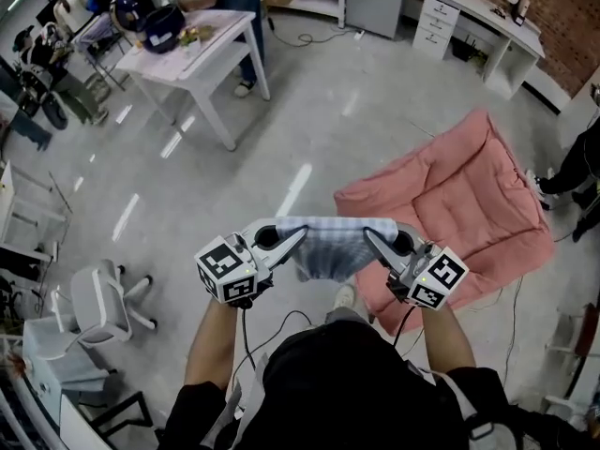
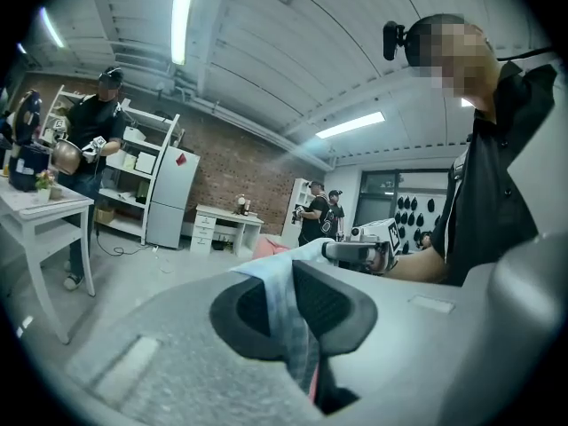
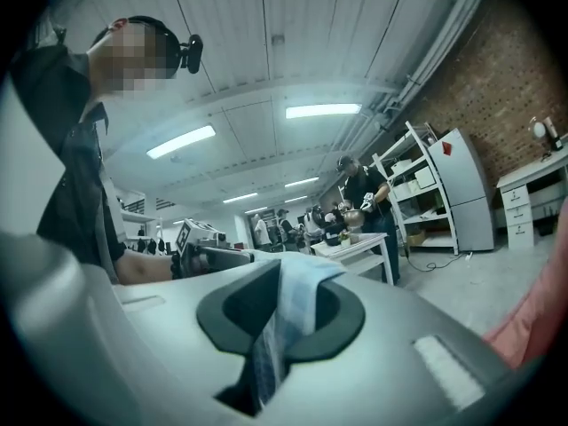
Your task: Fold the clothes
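A light blue-grey checked garment (image 1: 330, 247) hangs in the air between my two grippers, stretched from one to the other above the floor. My left gripper (image 1: 302, 236) is shut on its left corner, and the cloth (image 2: 288, 313) is pinched between the dark pads. My right gripper (image 1: 368, 237) is shut on the right corner, with the cloth (image 3: 282, 319) running down between its pads. The two grippers point toward each other at about the same height, in front of my body. The garment's lower part droops below them.
A pink quilted mat (image 1: 459, 204) lies on the floor to the right, partly under the garment. A white table (image 1: 202, 45) with pots stands at the far left, a white desk (image 1: 478, 17) at the far right, a white chair (image 1: 98, 303) near left. People stand nearby.
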